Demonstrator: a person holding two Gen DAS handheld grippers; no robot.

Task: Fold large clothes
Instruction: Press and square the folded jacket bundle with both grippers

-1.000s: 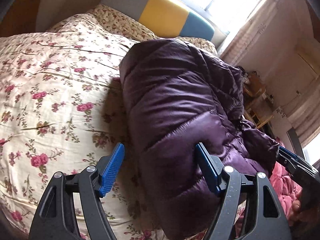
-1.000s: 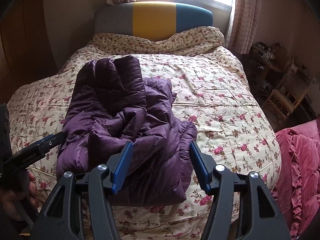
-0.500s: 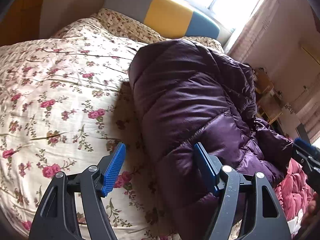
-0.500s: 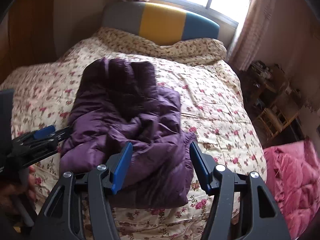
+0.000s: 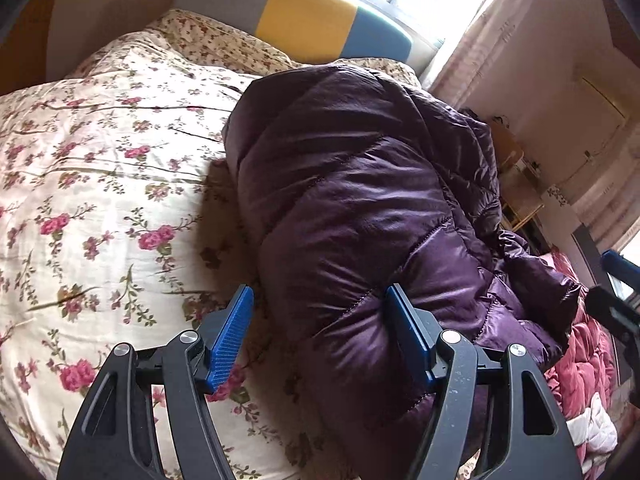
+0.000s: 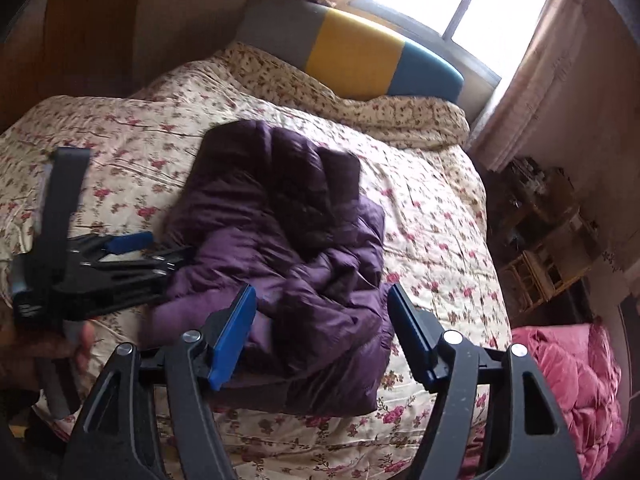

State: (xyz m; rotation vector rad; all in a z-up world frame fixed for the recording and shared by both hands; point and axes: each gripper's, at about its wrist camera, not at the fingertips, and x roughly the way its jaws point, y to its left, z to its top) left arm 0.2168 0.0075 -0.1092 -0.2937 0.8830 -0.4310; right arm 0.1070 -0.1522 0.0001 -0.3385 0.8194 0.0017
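A purple puffer jacket (image 5: 360,208) lies bunched and roughly folded on the floral bedspread (image 5: 100,184). It also shows in the right wrist view (image 6: 288,248). My left gripper (image 5: 320,336) is open, low at the jacket's near left edge, its right pad against the fabric; it shows from the side in the right wrist view (image 6: 132,256). My right gripper (image 6: 320,332) is open and empty, held above the jacket's near edge.
A grey, yellow and blue headboard (image 6: 352,56) stands at the far end under a window (image 6: 480,12). A pink quilt (image 6: 568,376) lies off the bed's right side. Wooden shelves and clutter (image 6: 548,248) stand by the right wall.
My left gripper has slid in closer along the jacket's left side. My right gripper has lifted and tilted, drifting right and back from the jacket. Both stay open.
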